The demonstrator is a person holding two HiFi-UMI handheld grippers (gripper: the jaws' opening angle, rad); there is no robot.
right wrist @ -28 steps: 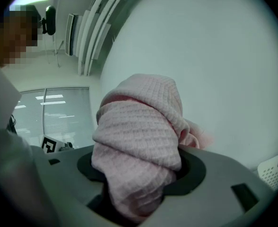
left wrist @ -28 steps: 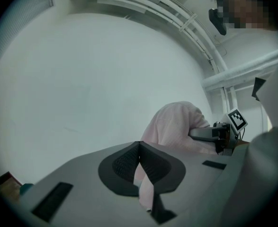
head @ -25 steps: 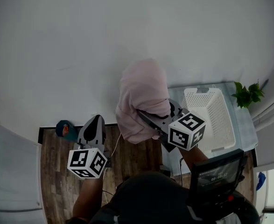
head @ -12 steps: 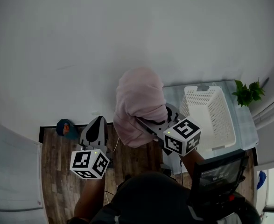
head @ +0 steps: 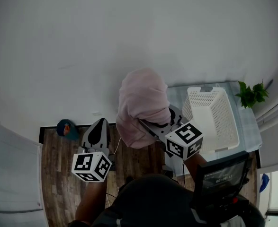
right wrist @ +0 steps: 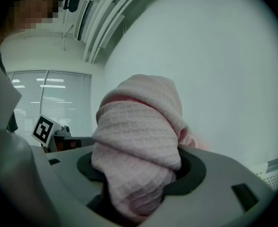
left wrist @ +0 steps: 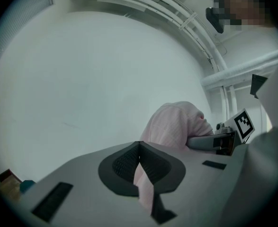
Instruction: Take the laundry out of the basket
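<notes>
In the head view, the right gripper is clamping a bundled pale pink waffle-knit cloth and holding it in the air, out of the white perforated plastic laundry basket and just past the left edge of the pale blue-green table top. The basket is sitting empty across the middle of that table top, and a small green leafy plant is standing at its far right corner. The left gripper is hovering apart from the cloth over the brown wood-plank floor. A small teal and orange object is lying at the floor's far edge by the plain white wall. A black screen near the person's body is showing digits too small to read. Each gripper's cube is showing only black-and-white square markers, with no letters. In the left gripper view, the dark ribbed pads are meeting at their tips with nothing pinched there. A pale pinkish strip is showing through the gap behind them, and what it is cannot be told. The pink cloth is hanging ahead to the right, draped over the other gripper. In the right gripper view, the jaws are standing apart and pressing on the thick roll of cloth, which is filling the gap and blocking the middle of the view. Window blinds are showing at the left, and a corner of the basket is peeking in at the lower right.
</notes>
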